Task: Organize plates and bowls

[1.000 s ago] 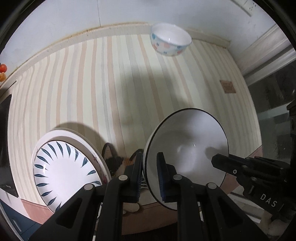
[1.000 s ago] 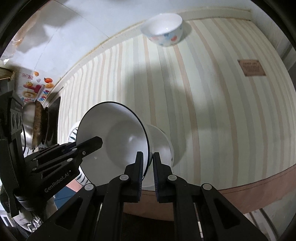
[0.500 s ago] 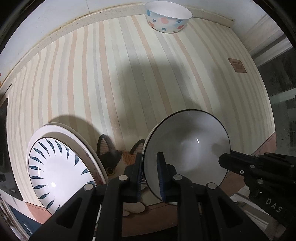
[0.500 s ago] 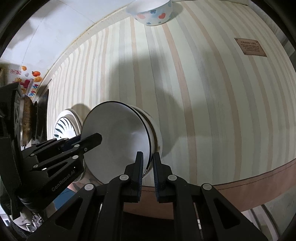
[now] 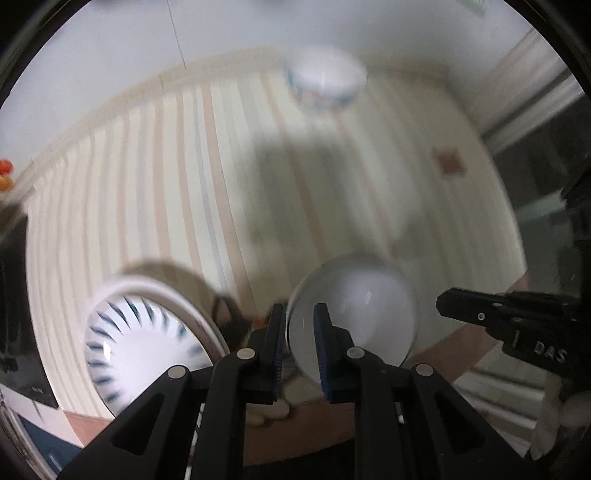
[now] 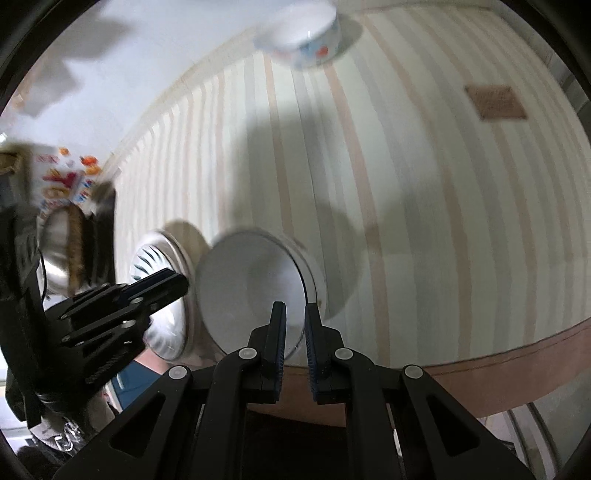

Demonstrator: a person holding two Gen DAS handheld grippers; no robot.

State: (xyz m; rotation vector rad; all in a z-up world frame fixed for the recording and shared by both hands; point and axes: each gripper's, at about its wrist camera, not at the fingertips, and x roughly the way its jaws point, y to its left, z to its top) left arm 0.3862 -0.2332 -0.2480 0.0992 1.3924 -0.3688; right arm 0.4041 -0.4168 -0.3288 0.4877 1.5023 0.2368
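A white bowl with a thin dark rim (image 5: pixel 354 314) (image 6: pixel 251 288) hangs tilted near the front edge of the striped table (image 5: pixel 177 177), held by both grippers. My left gripper (image 5: pixel 299 347) is shut on its left rim, and shows from the right wrist as black fingers (image 6: pixel 173 284). My right gripper (image 6: pixel 294 332) is shut on the opposite rim, and its tip shows in the left wrist view (image 5: pixel 443 304). A white plate with blue leaf marks (image 5: pixel 136 347) (image 6: pixel 155 254) lies to the left of the bowl. A small bowl with coloured spots (image 5: pixel 325 79) (image 6: pixel 303 33) stands at the far edge. Both views are blurred.
A plate with a cat picture (image 5: pixel 231 321) peeks out from under the blue-leaf plate. A steel pan (image 6: pixel 55 254) and a colourful box (image 6: pixel 59 181) stand at the far left. A brown label (image 6: pixel 495 101) lies on the cloth at the right. The wall rises behind the table.
Both grippers keep their hold on the rimmed bowl. It has risen a little from where it was half a second ago, and both pictures have gone blurry with motion.
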